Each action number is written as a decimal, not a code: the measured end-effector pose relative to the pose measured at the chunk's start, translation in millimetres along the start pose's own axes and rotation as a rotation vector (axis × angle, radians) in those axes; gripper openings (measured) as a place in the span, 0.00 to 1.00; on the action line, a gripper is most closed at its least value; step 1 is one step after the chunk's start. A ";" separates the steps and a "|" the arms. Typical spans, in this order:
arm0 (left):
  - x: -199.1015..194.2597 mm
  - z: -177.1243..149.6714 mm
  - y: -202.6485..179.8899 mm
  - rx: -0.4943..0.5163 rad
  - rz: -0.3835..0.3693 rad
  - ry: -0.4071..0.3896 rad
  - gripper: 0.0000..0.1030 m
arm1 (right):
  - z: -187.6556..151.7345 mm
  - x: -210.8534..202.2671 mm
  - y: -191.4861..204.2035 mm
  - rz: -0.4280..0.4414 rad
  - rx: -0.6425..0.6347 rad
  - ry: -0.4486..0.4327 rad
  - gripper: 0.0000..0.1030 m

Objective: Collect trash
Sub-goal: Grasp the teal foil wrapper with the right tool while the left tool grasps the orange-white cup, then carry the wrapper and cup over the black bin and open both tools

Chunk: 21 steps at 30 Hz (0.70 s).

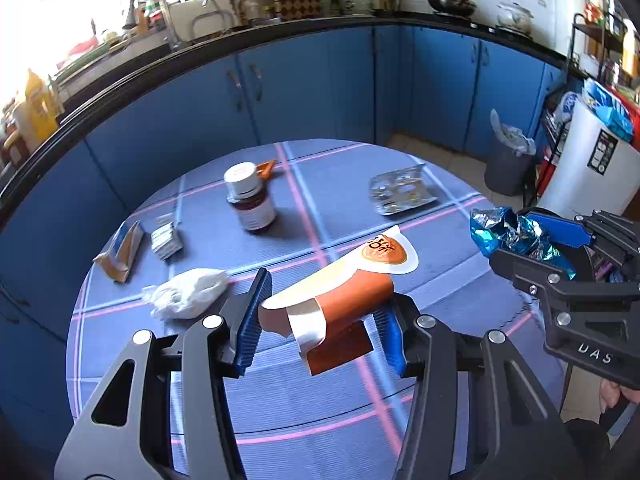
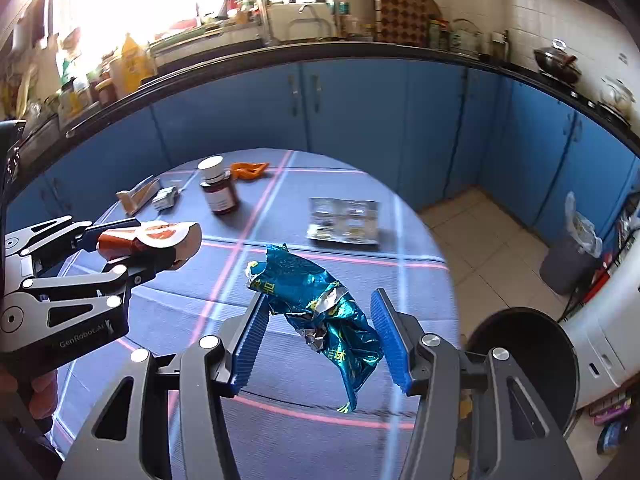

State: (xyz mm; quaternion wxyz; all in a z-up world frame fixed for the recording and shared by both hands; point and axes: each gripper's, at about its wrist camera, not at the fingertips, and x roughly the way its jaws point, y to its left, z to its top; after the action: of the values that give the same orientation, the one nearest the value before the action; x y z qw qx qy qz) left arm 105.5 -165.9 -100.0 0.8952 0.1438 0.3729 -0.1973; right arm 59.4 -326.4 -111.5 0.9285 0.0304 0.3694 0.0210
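Note:
My left gripper (image 1: pixel 320 312) is shut on an orange and white paper wrapper (image 1: pixel 340 292) and holds it above the round blue table (image 1: pixel 320 400). My right gripper (image 2: pixel 324 336) is shut on a crumpled blue foil wrapper (image 2: pixel 320 308), lifted above the table's right side. Each gripper shows in the other's view: the right one with the foil wrapper (image 1: pixel 516 236), the left one with the orange wrapper (image 2: pixel 160 236). A black bin (image 2: pixel 524 364) stands open on the floor just right of my right gripper. On the table lie a crumpled white tissue (image 1: pixel 188 292), an empty pill blister (image 1: pixel 400 196) and an orange scrap (image 1: pixel 266 168).
A brown medicine bottle (image 1: pixel 250 200) with a white cap stands on the far part of the table, with a small carton (image 1: pixel 120 256) and a silver packet (image 1: pixel 166 236) to its left. Blue cabinets (image 1: pixel 320 88) curve behind. A grey bin (image 1: pixel 506 160) with a bag stands on the floor at the right.

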 end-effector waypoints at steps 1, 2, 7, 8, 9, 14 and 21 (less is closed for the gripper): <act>0.8 2.0 -6.5 0.009 -0.002 0.001 0.49 | -1.9 -2.0 -7.0 -0.003 0.011 -0.004 0.50; 1.3 3.3 -11.6 0.017 -0.004 0.002 0.49 | -3.5 -3.5 -12.7 -0.006 0.020 -0.007 0.50; 3.8 12.5 -41.0 0.065 -0.012 0.000 0.49 | -9.9 -10.1 -40.8 -0.028 0.061 -0.019 0.50; 4.1 14.0 -45.7 0.073 -0.013 -0.001 0.49 | -11.7 -11.5 -47.3 -0.032 0.070 -0.022 0.50; 5.0 16.2 -52.7 0.084 -0.017 -0.002 0.49 | -13.5 -12.9 -53.9 -0.036 0.080 -0.024 0.50; 9.4 23.5 -78.3 0.124 -0.030 -0.001 0.49 | -21.4 -20.2 -78.5 -0.088 0.104 -0.038 0.50; 15.4 32.3 -120.0 0.189 -0.057 -0.001 0.49 | -33.5 -29.3 -112.8 -0.146 0.141 -0.055 0.50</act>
State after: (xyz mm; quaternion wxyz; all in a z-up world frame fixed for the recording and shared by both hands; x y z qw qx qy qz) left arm 79.9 -288.4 -102.4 0.8718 0.2168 0.3563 -0.2570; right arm 16.9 -439.3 -123.9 0.9329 0.0691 0.3456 -0.0735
